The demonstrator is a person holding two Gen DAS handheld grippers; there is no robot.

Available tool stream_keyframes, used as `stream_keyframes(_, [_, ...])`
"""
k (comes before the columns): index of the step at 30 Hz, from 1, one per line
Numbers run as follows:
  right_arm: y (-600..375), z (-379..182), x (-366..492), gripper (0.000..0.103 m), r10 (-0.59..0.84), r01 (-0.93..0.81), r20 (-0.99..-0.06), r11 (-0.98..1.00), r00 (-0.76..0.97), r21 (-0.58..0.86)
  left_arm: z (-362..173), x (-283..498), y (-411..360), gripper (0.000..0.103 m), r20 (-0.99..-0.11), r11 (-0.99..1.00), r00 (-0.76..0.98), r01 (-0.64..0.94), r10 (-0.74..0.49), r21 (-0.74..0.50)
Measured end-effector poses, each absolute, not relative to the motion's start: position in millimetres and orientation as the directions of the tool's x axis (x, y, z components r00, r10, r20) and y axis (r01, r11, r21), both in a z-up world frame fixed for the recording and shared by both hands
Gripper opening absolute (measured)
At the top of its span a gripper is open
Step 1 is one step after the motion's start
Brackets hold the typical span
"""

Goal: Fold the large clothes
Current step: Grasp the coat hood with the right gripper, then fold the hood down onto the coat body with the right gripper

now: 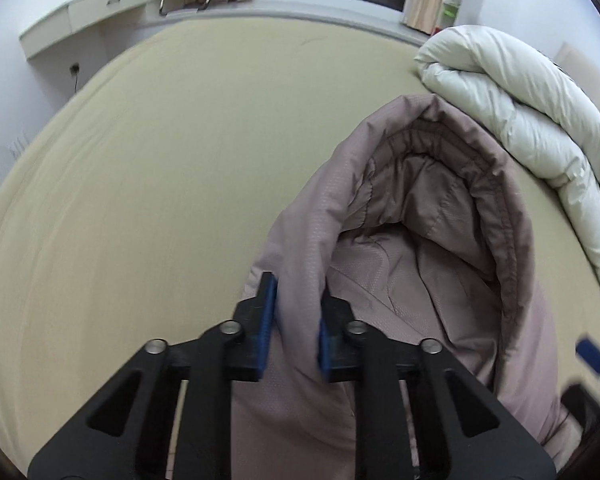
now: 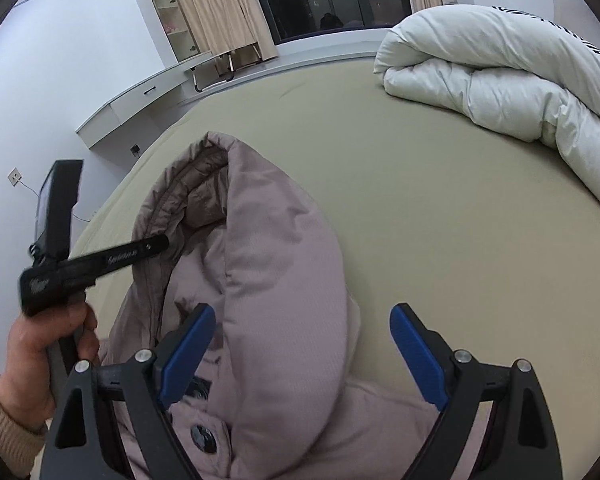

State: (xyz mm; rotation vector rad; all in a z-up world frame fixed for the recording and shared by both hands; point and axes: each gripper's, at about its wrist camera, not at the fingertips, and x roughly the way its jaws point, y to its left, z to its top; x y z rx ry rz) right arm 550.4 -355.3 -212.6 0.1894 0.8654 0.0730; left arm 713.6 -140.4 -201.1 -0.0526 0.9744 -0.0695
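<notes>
Left gripper clenched on jacket hood edge; right gripper released (hand, button right-view only).

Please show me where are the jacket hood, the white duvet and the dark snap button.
jacket hood (image 1: 440, 200): left wrist view, on its inner lining.
white duvet (image 2: 480, 68): right wrist view, on the folded bulk.
dark snap button (image 2: 203, 438): right wrist view, on its face.

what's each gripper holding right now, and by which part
The left gripper pinches the hood's edge on the pink jacket. The right gripper is open, holding nothing.
</notes>
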Motion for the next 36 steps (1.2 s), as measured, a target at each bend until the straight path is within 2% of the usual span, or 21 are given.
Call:
stream_keyframes(6, [-326.7, -218.2, 610.2, 0.085, 0.087, 0.067, -0.784, 0.985, 0.614, 0.162, -164.6, 674.0, -134.2, 0.01, -0.748, 0.991, 0.65, 0.101, -0.135, -0.091])
stream_keyframes(8, [-316.8, -225.8, 625.5, 0.067, 0.062, 0.077, -0.817, 0.989, 0.574, 0.129, -151.4, 656.4, -132.4, 0.007, -0.728, 0.988, 0.67, 0.123, -0.148, -0.088])
stream_keyframes(10, [-317.0, -231.8, 632.1, 0.017, 0.037, 0.105, -0.846, 0.988, 0.532, 0.11, -138.5, 642.6, -129.8, 0.002, -0.709, 0.988, 0.689, 0.138, -0.149, -0.074])
stream_keyframes(11, [-321.0, -230.4, 628.2, 0.014, 0.051, 0.123, -0.843, 0.983, 0.535, 0.138, -131.9, 636.8, -128.9, 0.002, -0.697, 0.988, 0.702, 0.14, -0.143, -0.062])
stream_keyframes(14, [-322.0, -216.5, 610.1, 0.011, 0.041, 0.106, -0.821, 0.987, 0.57, 0.123, -120.8, 621.7, -129.4, 0.0, -0.694, 0.988, 0.707, 0.145, -0.139, -0.05])
stream_keyframes(20, [-320.5, -177.8, 575.8, 0.01, 0.05, 0.078, -0.769, 0.989, 0.637, 0.128, -122.7, 616.5, -123.0, 0.0, -0.743, 0.988, 0.651, 0.092, -0.155, -0.125])
stream_keyframes(27, [-306.6, -161.2, 557.0, 0.01, 0.048, -0.003, -0.724, 0.998, 0.688, 0.064, -129.1, 615.8, -124.2, 0.003, -0.74, 0.981, 0.644, 0.106, -0.193, -0.163])
stream_keyframes(29, [-303.4, -156.6, 551.7, 0.01, 0.055, -0.021, -0.712, 0.998, 0.7, 0.056, -132.6, 616.5, -125.7, 0.007, -0.729, 0.979, 0.654, 0.108, -0.202, -0.175])
stream_keyframes(30, [-302.5, -154.8, 549.5, 0.01, 0.061, -0.029, -0.707, 0.998, 0.705, 0.057, -134.3, 616.8, -125.2, 0.017, -0.727, 0.978, 0.655, 0.104, -0.205, -0.181])
stream_keyframes(31, [-302.3, -152.6, 549.1, 0.01, 0.065, -0.034, -0.703, 0.998, 0.709, 0.057, -137.2, 618.4, -124.2, 0.044, -0.73, 0.978, 0.652, 0.094, -0.202, -0.186])
stream_keyframes(32, [-302.1, -150.7, 546.6, 0.01, 0.07, -0.038, -0.697, 0.997, 0.713, 0.061, -140.6, 620.2, -122.7, 0.064, -0.735, 0.977, 0.647, 0.082, -0.203, -0.197])
stream_keyframes(33, [-302.0, -148.3, 544.0, 0.01, 0.075, -0.041, -0.69, 0.997, 0.72, 0.066, -143.9, 621.2, -119.7, 0.092, -0.733, 0.974, 0.647, 0.069, -0.209, -0.217])
stream_keyframes(34, [-302.2, -146.1, 541.5, 0.01, 0.081, -0.045, -0.683, 0.997, 0.726, 0.07, -145.8, 621.1, -115.7, 0.096, -0.728, 0.972, 0.653, 0.053, -0.207, -0.229])
stream_keyframes(36, [-302.0, -142.1, 535.9, 0.01, 0.093, -0.057, -0.669, 0.996, 0.737, 0.075, -152.3, 625.4, -111.7, 0.096, -0.737, 0.971, 0.642, 0.044, -0.209, -0.236])
